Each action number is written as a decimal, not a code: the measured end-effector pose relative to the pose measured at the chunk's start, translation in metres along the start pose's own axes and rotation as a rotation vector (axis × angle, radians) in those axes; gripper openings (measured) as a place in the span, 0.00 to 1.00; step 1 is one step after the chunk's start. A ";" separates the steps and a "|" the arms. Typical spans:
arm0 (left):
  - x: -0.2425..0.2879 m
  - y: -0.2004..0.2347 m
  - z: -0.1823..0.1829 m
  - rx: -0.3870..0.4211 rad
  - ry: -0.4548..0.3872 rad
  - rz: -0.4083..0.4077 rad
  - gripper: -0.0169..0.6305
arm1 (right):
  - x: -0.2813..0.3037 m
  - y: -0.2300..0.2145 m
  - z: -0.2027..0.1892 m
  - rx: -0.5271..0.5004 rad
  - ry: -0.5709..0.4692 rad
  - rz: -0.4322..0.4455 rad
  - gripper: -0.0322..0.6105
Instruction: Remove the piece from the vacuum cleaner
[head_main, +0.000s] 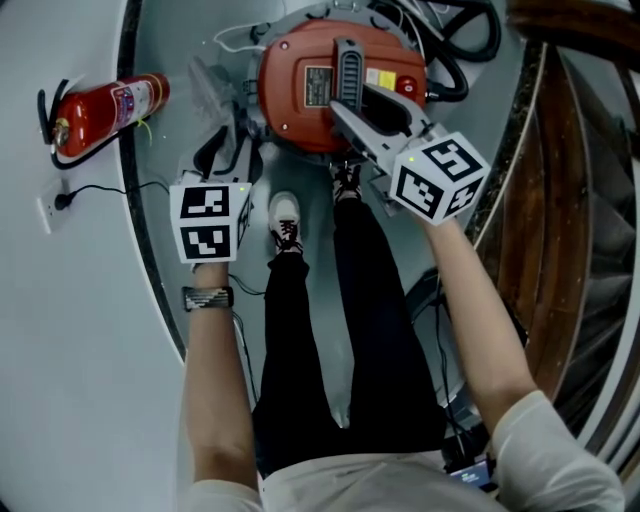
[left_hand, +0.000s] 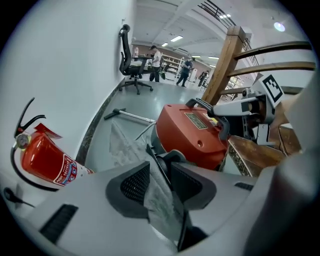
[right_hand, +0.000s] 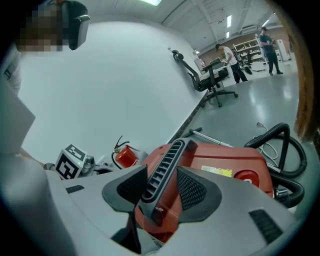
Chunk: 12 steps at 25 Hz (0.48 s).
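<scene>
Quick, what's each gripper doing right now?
Left hand-held gripper: open, with a grey cloth piece between its jaws.
Right hand-held gripper: open, jaws either side of the vacuum cleaner's handle.

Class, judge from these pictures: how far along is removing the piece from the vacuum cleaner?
Done, apparently: the grey filter piece looks detached from the red vacuum cleaner. In hand: it lies between the left gripper's parted jaws; the right gripper's open jaws straddle the handle. Left, probably: setting the piece down.

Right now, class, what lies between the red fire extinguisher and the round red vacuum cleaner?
A crumpled grey fabric piece; the left gripper view shows it most clearly, and the head view shows it too.
</scene>
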<state>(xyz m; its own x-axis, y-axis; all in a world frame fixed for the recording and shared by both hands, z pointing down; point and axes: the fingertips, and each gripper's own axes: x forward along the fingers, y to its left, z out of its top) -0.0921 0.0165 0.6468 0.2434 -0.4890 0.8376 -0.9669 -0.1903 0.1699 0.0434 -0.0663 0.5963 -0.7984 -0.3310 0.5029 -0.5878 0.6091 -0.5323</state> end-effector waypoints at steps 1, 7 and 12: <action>0.001 -0.001 -0.001 0.010 0.007 0.006 0.23 | 0.000 0.000 0.000 0.001 -0.001 -0.001 0.33; 0.005 0.000 -0.003 -0.003 0.035 0.026 0.22 | 0.000 0.000 0.000 0.006 0.002 -0.003 0.33; 0.006 0.000 -0.003 -0.019 0.026 0.031 0.21 | 0.000 0.000 0.001 0.005 -0.011 -0.008 0.34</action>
<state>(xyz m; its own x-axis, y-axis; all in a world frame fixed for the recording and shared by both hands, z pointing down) -0.0903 0.0164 0.6539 0.2115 -0.4722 0.8558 -0.9753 -0.1593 0.1531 0.0439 -0.0671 0.5957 -0.7949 -0.3443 0.4996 -0.5952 0.6025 -0.5317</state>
